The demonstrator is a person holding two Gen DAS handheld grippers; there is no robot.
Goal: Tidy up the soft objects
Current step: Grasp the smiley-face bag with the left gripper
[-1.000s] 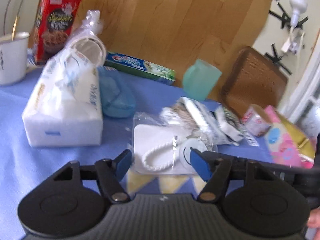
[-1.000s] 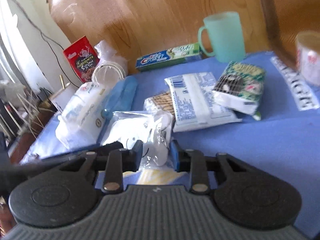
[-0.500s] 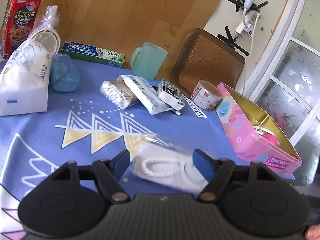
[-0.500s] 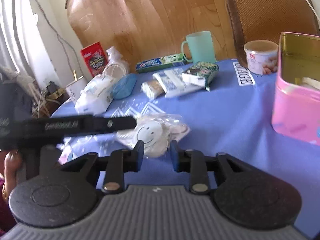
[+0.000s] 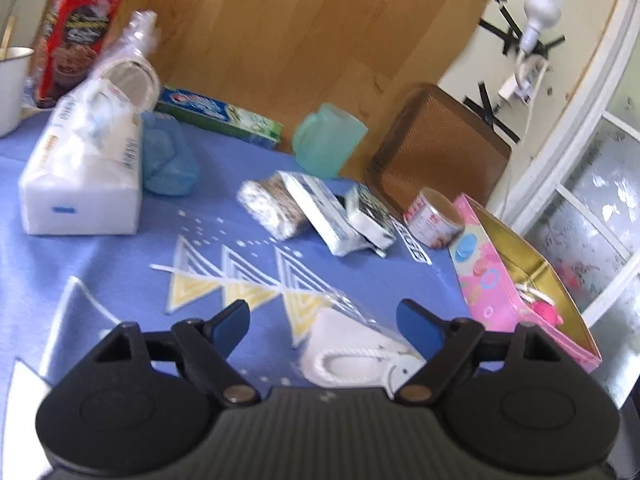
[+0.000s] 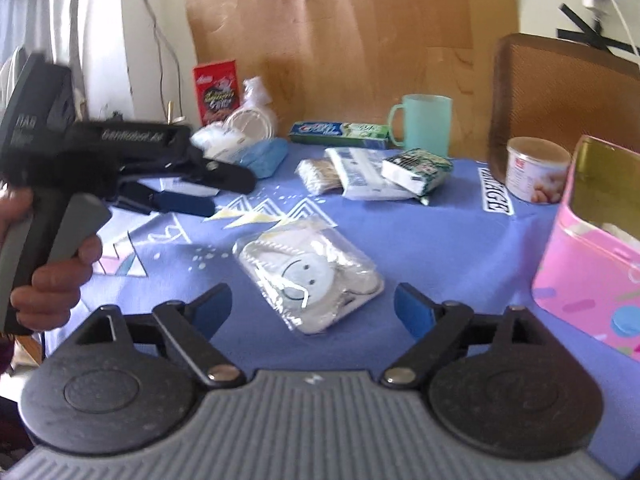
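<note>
Released since half a second ago, the clear packet [image 6: 310,280] with the smiley face now lies flat on the blue table [image 6: 440,240], no longer pinched in my right tool [image 6: 313,307]. Both tools point shallowly downward. Right jaws are opening wide, touching nothing. My left tool [image 5: 323,321] is opening too, with the packet [image 5: 356,344] lying between its blue pads untouched. A pink tin [image 6: 592,280] stands nearby at right.

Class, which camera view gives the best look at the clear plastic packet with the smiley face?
The right wrist view: the clear smiley packet lies whole on the blue cloth. In the left wrist view, it is partly hidden by the gripper's body.
</note>
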